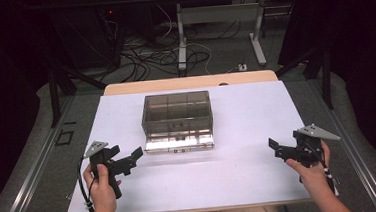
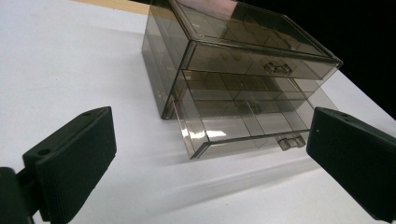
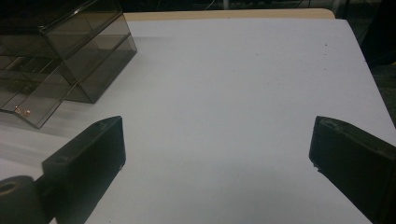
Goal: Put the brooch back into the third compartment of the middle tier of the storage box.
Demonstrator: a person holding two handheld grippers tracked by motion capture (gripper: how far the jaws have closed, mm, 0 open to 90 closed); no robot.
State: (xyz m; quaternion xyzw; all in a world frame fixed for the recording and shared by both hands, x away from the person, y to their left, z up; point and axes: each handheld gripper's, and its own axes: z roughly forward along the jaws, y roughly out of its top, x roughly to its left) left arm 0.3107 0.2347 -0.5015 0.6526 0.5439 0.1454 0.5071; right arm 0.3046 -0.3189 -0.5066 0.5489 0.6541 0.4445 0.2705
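Smoked clear drawer box point(image 1: 176, 114) sits mid-desk, nearer the far edge. Bottom drawer point(image 2: 243, 128) is pulled out toward the person; top drawer is shut. Compartments look empty. Left tool point(image 1: 129, 160) hovers just off the open drawer, jaws spread, holding nothing; right tool point(image 1: 279, 149) near the right edge, likewise. Judged: drawer work is midway.

One drawer box point(image 1: 177, 118) — two tools point(image 1: 125, 163) — one table point(image 1: 257, 126).
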